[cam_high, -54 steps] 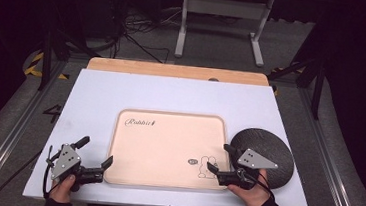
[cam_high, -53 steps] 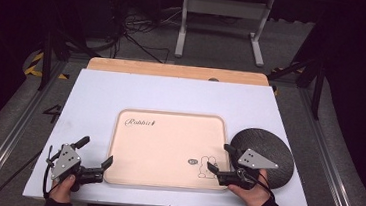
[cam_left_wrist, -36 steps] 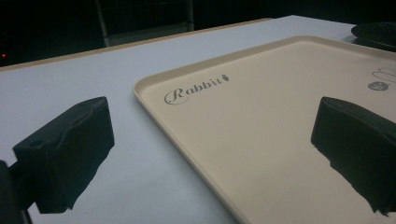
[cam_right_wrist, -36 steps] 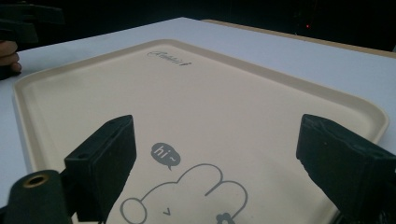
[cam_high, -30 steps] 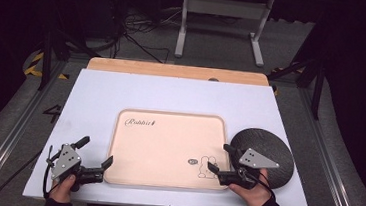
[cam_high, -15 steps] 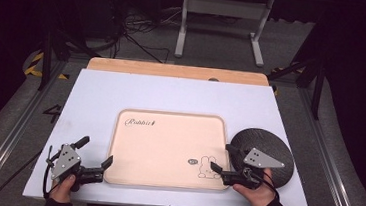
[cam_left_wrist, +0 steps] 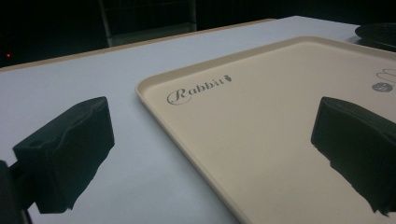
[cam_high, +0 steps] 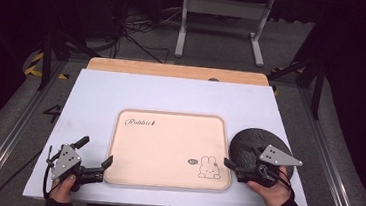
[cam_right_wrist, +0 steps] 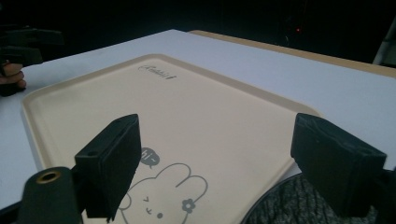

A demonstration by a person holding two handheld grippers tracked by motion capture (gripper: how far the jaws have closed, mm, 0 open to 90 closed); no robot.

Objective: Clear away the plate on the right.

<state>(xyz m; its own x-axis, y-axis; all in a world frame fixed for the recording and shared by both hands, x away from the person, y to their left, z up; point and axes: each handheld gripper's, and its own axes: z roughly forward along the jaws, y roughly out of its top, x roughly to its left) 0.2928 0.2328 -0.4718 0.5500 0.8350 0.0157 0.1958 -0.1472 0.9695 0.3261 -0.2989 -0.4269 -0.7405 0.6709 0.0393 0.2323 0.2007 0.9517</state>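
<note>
Nearest, at the bottom edge of the high view: 2 hands, each with 1 gripper. Left gripper [cam_high: 95, 156] at the near left corner of the tray [cam_high: 167, 147], jaws spread wide apart, nothing between them, 1 jaw over the tray's near left edge and the other over the bare surface [cam_high: 96, 100]. In the left gripper view, the same spread: left jaw above the white surface [cam_left_wrist: 70, 93], right jaw above the tray [cam_left_wrist: 261, 140], the word "Rabbit" printed between.

Right gripper [cam_high: 233, 168] at the near right corner of the tray, also wide open and empty, held by the right hand [cam_high: 273, 191]. In the right gripper view, 1 jaw over the rabbit drawing [cam_right_wrist: 163, 196] on the tray [cam_right_wrist: 187, 107], the other over the dark round plate [cam_right_wrist: 299, 205]. Far off at the upper left of that view, the left hand's fingers [cam_right_wrist: 11, 77], dark and small.

Further out: beige tray lying flat in the middle of the white surface, rabbit drawing [cam_high: 209, 168] at its near right corner. Dark round plate [cam_high: 253, 142] just beside the tray's right edge; touching or not, cannot tell.

Beyond the white surface, a strip of wood [cam_high: 173, 71] along its far edge. Behind that, on the grey floor, a metal stand [cam_high: 223, 21] and loose cables [cam_high: 137, 24].
</note>
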